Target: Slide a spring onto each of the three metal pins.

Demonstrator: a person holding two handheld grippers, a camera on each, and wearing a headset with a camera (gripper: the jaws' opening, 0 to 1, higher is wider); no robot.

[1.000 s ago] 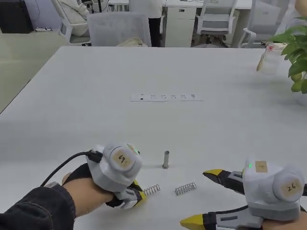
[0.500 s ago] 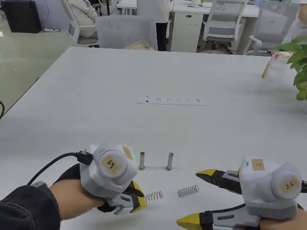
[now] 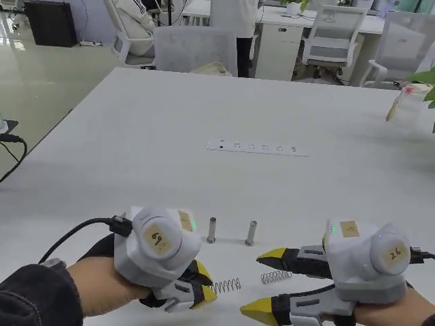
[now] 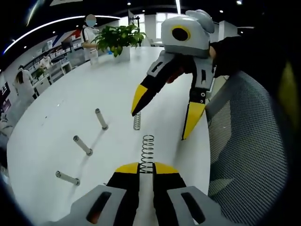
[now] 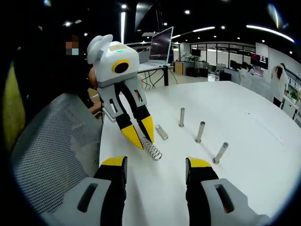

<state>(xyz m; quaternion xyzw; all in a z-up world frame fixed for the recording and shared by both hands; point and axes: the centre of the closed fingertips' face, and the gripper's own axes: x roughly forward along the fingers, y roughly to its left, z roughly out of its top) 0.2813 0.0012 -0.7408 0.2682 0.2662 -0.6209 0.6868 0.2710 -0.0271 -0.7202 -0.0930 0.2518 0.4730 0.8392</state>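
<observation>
**Left jaws pinched on a spring, pins bare, near edge tight**

On my feed the left gripper (image 3: 206,291) has its jaws pressed together on one end of the gripped spring (image 3: 226,285). The spring pokes out to the right, low along the desk (image 3: 204,102). The right gripper (image 3: 251,284) faces it with jaws spread wide. The loose spring (image 3: 275,276) lies on the desk between those jaws, just beside the far jaw's yellow tip (I cannot tell whether tip and coil touch). The two springs sit roughly end to end, near each other but apart.

Just far of the springs the pins stand upright in a left-to-right row, all three bare: left pin (image 4: 67,177), middle pin (image 4: 83,145), right pin (image 4: 101,118). In the head view the left gripper's housing sits just left of the middle pin.

Both grippers work close against the desk's near edge. In the left gripper view that edge runs just beside the springs, with a mesh chair (image 4: 244,141) directly past it. Far of the pins the desk lies bare up to a white power strip (image 3: 257,147). It is bare again from there to the far edge, where office chairs (image 3: 194,51) stand. The desk's left edge slants away, well apart from the work. A black cable (image 3: 75,238) trails left from the left gripper. A potted plant (image 4: 120,37) sits at the far right, well apart.
</observation>
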